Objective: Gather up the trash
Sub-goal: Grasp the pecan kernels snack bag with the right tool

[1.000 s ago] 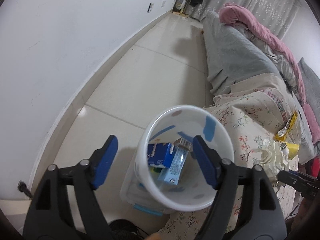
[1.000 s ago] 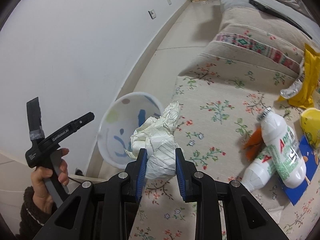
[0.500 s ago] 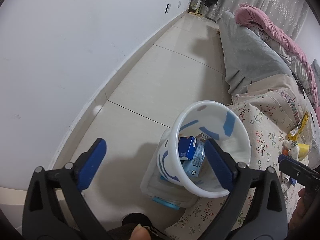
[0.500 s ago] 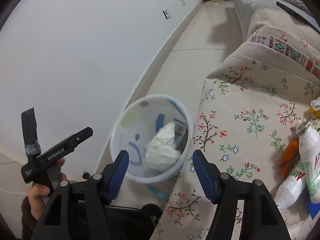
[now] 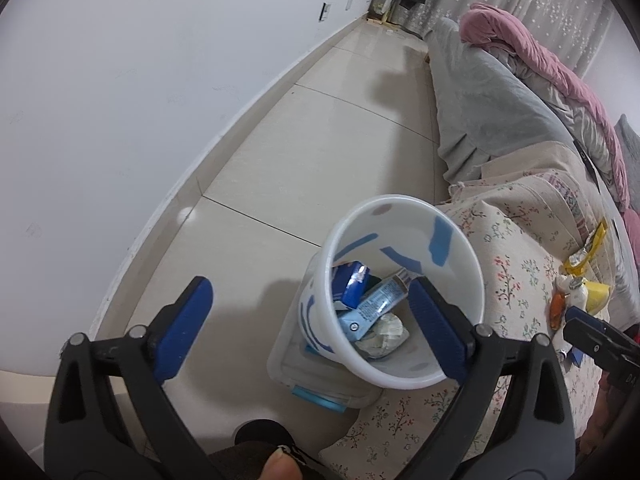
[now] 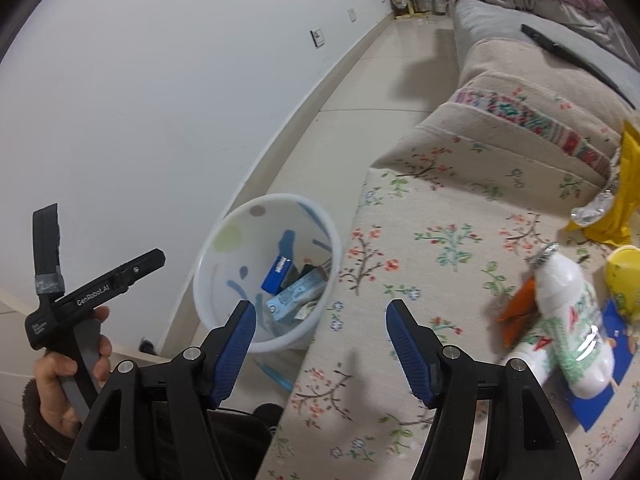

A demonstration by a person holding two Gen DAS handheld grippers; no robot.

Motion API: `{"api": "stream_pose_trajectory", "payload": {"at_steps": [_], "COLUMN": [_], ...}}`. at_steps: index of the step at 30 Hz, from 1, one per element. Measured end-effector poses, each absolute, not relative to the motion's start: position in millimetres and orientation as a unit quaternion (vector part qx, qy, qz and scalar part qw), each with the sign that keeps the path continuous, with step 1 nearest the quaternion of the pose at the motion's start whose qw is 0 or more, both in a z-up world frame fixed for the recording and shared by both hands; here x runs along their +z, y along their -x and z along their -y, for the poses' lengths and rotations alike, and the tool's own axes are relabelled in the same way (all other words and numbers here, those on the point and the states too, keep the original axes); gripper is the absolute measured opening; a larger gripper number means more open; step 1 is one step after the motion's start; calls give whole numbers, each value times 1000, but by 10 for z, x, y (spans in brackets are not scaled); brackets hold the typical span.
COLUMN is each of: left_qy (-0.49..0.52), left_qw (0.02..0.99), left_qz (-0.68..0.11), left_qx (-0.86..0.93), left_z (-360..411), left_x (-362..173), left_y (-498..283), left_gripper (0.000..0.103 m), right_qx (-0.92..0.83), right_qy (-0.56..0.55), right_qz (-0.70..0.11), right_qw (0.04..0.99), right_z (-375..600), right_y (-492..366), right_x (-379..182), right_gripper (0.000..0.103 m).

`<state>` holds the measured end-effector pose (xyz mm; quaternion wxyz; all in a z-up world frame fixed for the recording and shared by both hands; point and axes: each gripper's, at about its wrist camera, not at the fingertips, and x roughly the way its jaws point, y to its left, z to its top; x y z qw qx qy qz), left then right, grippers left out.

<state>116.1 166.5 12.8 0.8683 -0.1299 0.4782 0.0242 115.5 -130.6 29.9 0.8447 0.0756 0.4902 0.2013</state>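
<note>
Tissue wad (image 5: 382,336) in bin (image 5: 460,240) — jaws empty

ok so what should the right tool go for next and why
Probably swing the right tool, open and holding nothing, right toward the white bottle lying on the floral cover. The bin already holds the paper wad, and the bottle looks like the nearest trash left.

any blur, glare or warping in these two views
Left wrist view: strong fisheye bends the wall-floor line, dark corners; the bin is sharp, and the left gripper casts a soft shadow on the tiles. Right wrist view: same warping; the white bottle looks slightly smeared with a small glare spot; the right gripper is crisp.
</note>
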Motion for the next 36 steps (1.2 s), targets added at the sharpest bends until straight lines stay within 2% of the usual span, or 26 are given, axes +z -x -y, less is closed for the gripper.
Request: {"api": "stream_pose_trajectory", "payload": {"at_steps": [21,30,36], "left_qy": [105,74,53], "left_qw": [858,851,845], "left_qz": [-498,-512,-523], "left_qx": [-63,-90,-103], "left_z": [-913,-646,-518], "left_x": [212,133,42], "left_y": [-1162,-997,-888], "left_gripper": [98,98,98], "right_qx": [100,75,64], "right_qy": [-85,-78,-73], "right_qz": [-465,-503,-529], "right_qw": [875,858,843], "right_z": [2378,2645,2723], "right_y": [-798,-477,-278], "right_x": [524,321,89], "right_gripper": [74,78,85]}}
